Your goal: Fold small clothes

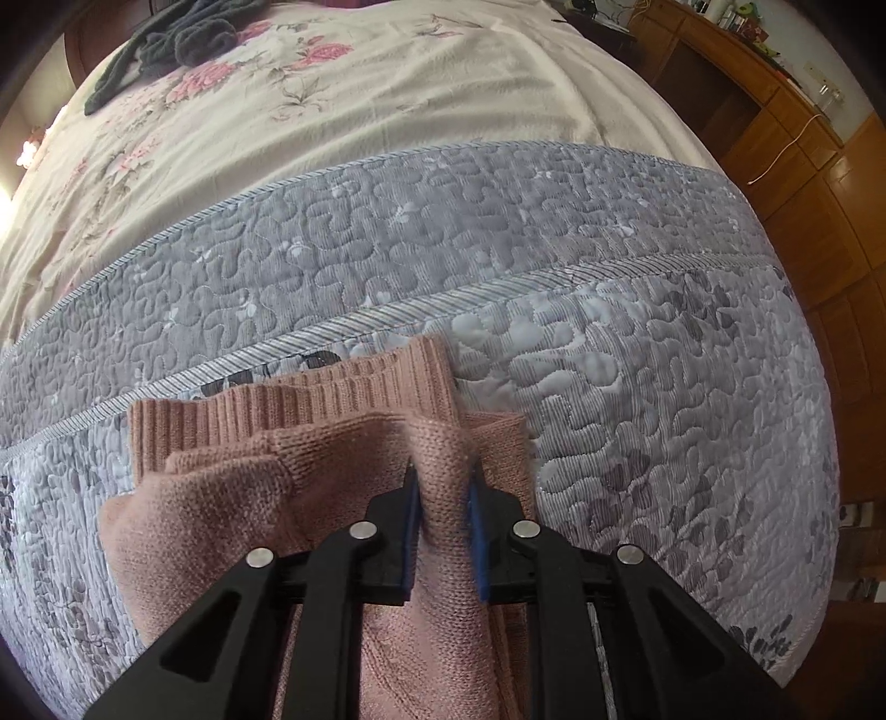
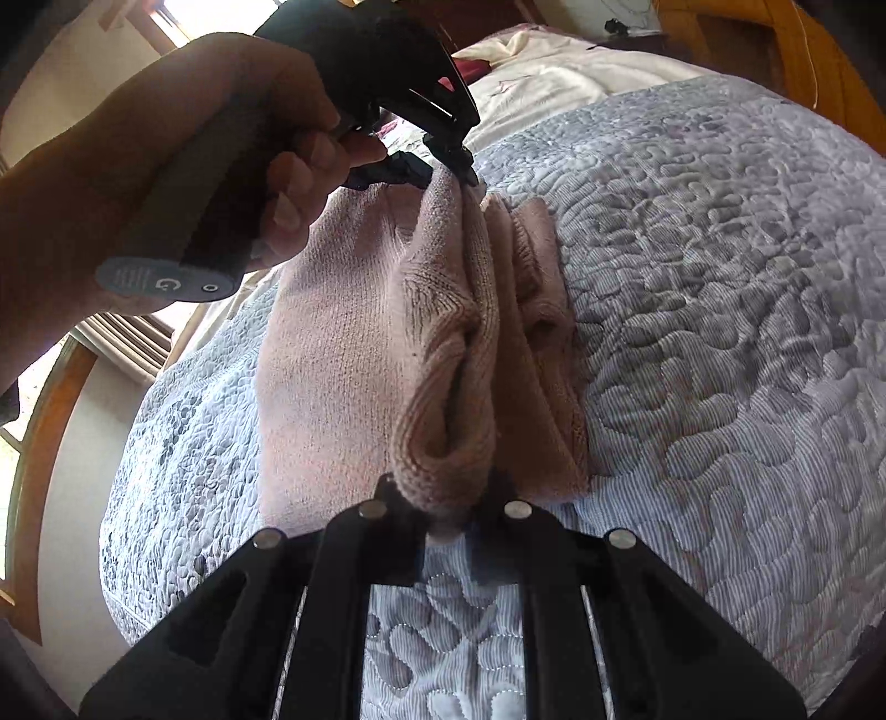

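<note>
Pinching opposite edges of the pink knit garment [image 1: 232,498], both grippers' fingers [image 1: 412,498] hold it over open quilt [image 1: 664,387].

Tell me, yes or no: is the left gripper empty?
No. The left gripper is shut on a fold of the pink sweater.

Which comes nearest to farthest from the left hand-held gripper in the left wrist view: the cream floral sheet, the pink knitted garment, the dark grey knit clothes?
1. Pink knitted garment: clamped in the left hand-held gripper, on the grey quilt.
2. Cream floral sheet: beyond the quilt's far edge.
3. Dark grey knit clothes: far upper left, on the sheet.
</note>
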